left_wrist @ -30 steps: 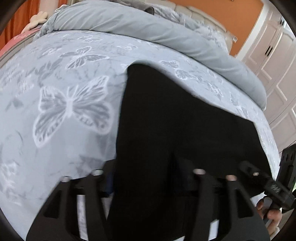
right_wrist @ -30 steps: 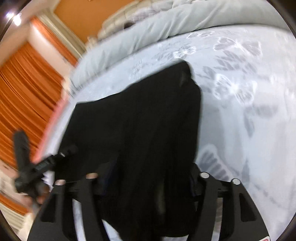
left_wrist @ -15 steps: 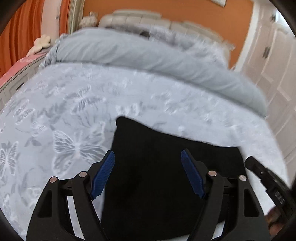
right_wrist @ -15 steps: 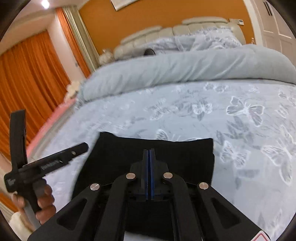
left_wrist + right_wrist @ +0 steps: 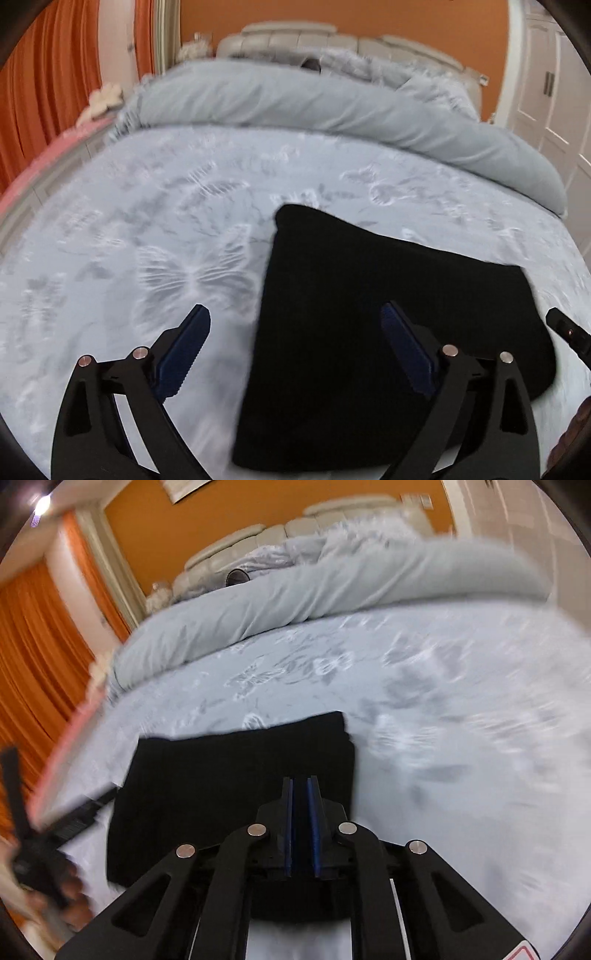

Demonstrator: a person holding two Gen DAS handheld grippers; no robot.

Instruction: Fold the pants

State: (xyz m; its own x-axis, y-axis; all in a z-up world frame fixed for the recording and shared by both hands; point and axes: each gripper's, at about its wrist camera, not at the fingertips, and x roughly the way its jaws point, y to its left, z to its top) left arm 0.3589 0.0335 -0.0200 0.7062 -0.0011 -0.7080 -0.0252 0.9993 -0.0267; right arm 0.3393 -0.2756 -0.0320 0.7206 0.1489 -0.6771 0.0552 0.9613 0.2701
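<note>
I see open butterfly-print sheet (image 5: 147, 236) on every side of the folded black pants (image 5: 369, 332), so I can pass low there; the rolled grey duvet (image 5: 332, 110) walls off the far side, with orange curtains (image 5: 33, 646) beyond the bed's left edge

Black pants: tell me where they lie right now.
The folded black pants lie flat on the butterfly-print bedspread, at the near part of the bed. In the left wrist view they sit right of centre, well short of the rolled grey duvet.

Butterfly-print bed (image 5: 155, 229) — folded black pants (image 5: 369, 314), grey duvet (image 5: 314, 107).
</note>
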